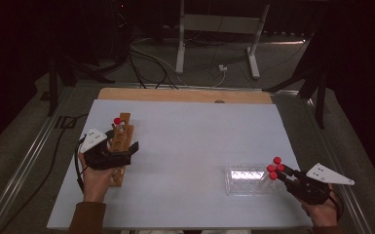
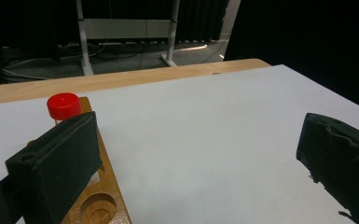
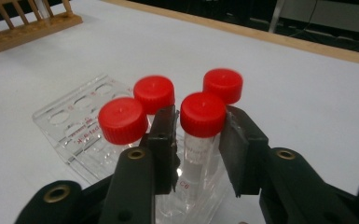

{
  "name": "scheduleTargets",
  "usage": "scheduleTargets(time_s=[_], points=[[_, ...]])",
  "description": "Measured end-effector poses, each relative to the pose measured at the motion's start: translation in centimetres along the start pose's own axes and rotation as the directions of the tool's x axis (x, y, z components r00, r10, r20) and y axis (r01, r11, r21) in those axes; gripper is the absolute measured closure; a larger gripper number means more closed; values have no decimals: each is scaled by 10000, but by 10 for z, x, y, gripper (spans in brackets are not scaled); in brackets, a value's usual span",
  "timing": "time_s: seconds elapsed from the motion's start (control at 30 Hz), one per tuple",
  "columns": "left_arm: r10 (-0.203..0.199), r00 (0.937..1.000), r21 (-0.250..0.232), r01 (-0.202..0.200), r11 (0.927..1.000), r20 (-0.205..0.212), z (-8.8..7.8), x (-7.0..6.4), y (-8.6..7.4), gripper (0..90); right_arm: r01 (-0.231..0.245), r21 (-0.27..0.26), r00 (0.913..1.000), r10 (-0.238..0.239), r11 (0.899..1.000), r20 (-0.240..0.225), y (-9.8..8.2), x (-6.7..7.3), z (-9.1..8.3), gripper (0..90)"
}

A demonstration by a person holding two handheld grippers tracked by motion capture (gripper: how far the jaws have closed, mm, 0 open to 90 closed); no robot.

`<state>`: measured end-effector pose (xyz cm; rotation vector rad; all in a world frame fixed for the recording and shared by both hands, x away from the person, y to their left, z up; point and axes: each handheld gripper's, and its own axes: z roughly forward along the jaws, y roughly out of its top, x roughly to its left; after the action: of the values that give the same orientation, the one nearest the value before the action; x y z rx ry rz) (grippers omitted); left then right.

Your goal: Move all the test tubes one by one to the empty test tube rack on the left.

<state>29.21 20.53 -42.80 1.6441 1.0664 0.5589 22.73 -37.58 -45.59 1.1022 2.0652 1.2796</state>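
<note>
In the right gripper view, the right claw (image 3: pixel 198 154) had its two jaws drawn in around a clear tube with a red cap (image 3: pixel 203 114), pinching it just below the cap. That tube stood upright in a clear plastic rack (image 3: pixel 81 123), with three more red-capped tubes (image 3: pixel 122 119) standing close around it. From the high view, this rack (image 1: pixel 246 179) sat on the white surface (image 1: pixel 185 146) at the near right, and the right claw (image 1: pixel 278 173) reached into its right end from the person's right hand (image 1: pixel 321 209).

At the near left, the left claw (image 1: pixel 129 153) lay across a wooden rack (image 1: pixel 121 139) that ran away from the person. In the left gripper view its jaws stood spread wide with nothing between them, one pad (image 2: pixel 58 163) over the wooden rack (image 2: pixel 100 196). A single red-capped tube (image 2: pixel 64 106) stood in that rack just beyond the pad.

Farther off, the bare wooden edge (image 1: pixel 185 95) of the surface showed past the white sheet.
</note>
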Motion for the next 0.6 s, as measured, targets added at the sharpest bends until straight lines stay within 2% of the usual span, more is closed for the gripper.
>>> scheduleTargets(time_s=[0.27, 0.6], points=[[-12, 10000, -30, 12, 10000, 23, -2, 0, 0, 7, -26, -103, 10000, 27, 9999, 61, 0, 0, -1, 701], [55, 10000, -46, -55, 10000, 17, -5, 1, 0, 7, -46, -491, 10000, 44, 9988, -32, 18, -1, -12, 704]])
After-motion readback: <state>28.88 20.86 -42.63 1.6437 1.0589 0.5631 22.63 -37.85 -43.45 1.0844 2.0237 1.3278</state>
